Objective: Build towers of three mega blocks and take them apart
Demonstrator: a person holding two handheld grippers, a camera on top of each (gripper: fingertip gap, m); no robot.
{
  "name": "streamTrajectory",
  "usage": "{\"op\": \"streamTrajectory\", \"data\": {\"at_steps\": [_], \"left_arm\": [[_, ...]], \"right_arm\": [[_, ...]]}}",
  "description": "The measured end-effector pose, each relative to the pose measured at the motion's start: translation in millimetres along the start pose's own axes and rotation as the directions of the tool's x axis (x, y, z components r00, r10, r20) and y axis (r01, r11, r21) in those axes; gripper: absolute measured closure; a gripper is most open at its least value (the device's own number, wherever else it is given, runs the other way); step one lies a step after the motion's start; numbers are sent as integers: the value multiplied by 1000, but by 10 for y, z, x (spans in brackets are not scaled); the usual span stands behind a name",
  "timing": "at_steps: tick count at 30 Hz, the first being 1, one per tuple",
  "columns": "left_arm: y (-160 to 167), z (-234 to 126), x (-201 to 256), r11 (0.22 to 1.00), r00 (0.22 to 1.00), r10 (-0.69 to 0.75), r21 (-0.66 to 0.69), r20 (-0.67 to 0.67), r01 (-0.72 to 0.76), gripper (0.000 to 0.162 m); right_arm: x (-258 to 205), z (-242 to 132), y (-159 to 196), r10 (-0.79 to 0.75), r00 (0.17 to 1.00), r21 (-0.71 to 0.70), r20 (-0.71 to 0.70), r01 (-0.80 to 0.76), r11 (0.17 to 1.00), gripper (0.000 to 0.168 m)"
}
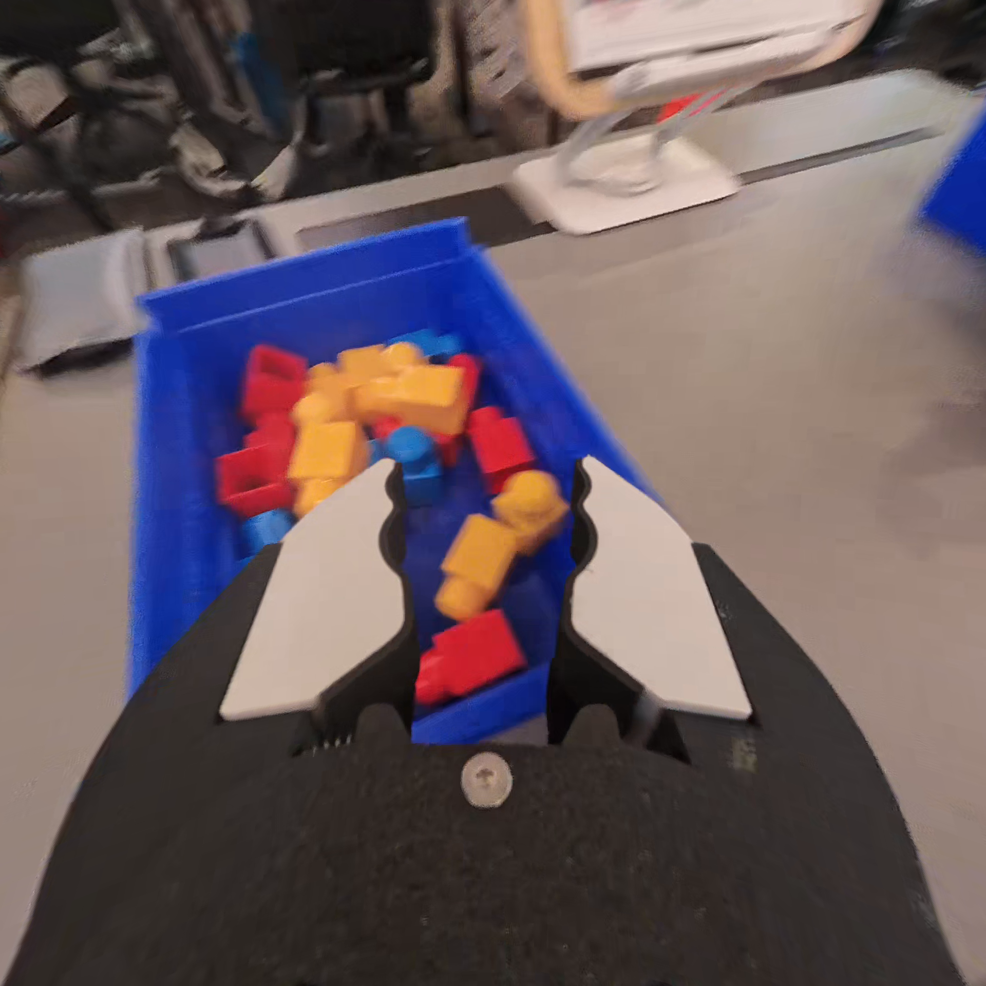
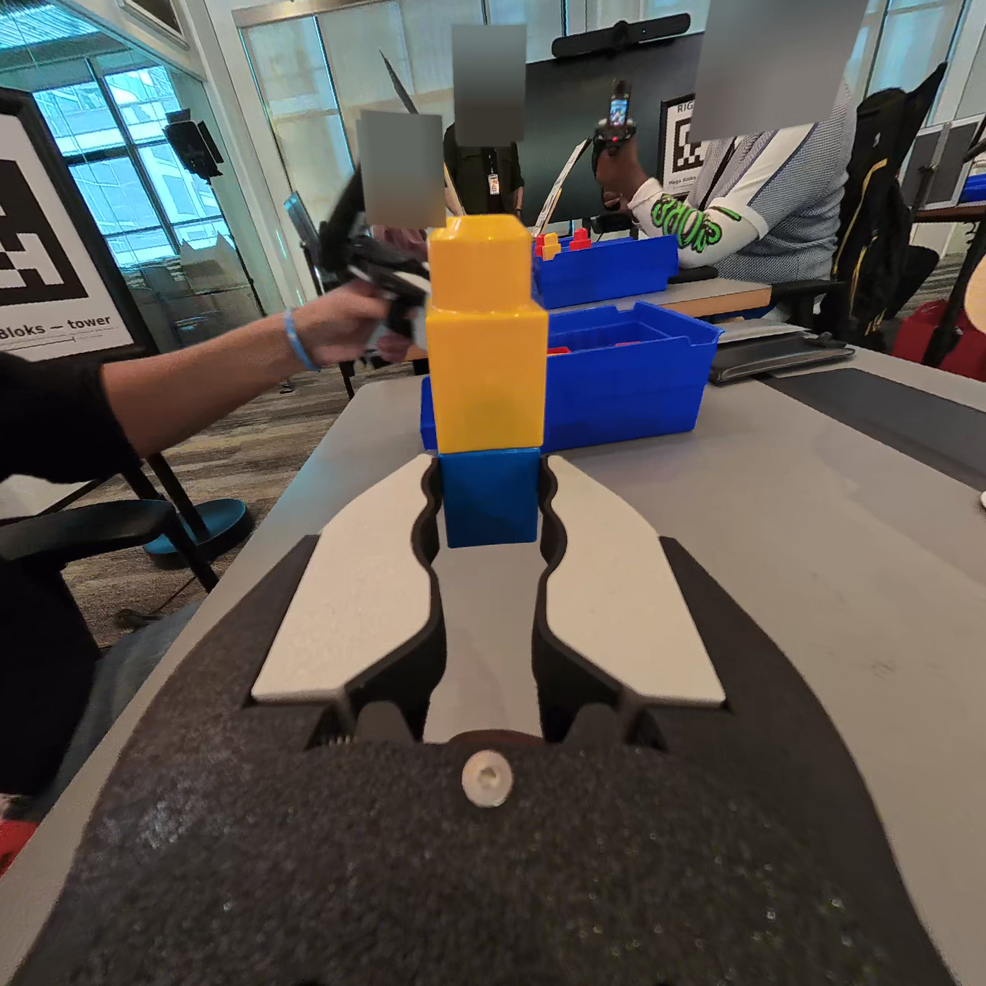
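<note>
- The square blue plastic block, bottom of a tower under two yellow plastic blocks, is clamped by the right tool on the grey bench.
- The left tool is held spread and empty above the blue plastic bin; loose blocks lie at 12 o'clock.

Blurred blue bin, blocks inside.

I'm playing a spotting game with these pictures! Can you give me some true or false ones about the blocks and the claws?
1. The right claw grips a blue block. True.
2. Two red blocks sit on that blue block. False: a yellow block does, with something yellow above it.
3. The left claw holds a block. False: it is open and empty.
4. The blue bin under the left claw holds red, yellow and blue blocks. True.
</note>
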State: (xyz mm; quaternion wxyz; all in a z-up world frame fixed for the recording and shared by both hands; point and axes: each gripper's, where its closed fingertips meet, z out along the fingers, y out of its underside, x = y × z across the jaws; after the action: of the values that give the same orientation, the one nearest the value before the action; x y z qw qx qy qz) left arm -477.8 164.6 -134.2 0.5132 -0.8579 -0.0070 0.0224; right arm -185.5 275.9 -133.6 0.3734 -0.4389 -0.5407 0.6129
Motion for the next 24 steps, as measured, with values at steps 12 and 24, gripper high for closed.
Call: {"op": "streamTrajectory", "data": {"at_steps": [12,24], "left_arm": [[526,822,-928,938,965,-97,-302,244,171,99],[501,691,-723,899,993,6,-436,120,47,126]], "right_arm": [[29,-10,66,19,1000,-21,9,-19,1000,134],[45,-13,77,32,999,-23,7,-31,999,134]]}}
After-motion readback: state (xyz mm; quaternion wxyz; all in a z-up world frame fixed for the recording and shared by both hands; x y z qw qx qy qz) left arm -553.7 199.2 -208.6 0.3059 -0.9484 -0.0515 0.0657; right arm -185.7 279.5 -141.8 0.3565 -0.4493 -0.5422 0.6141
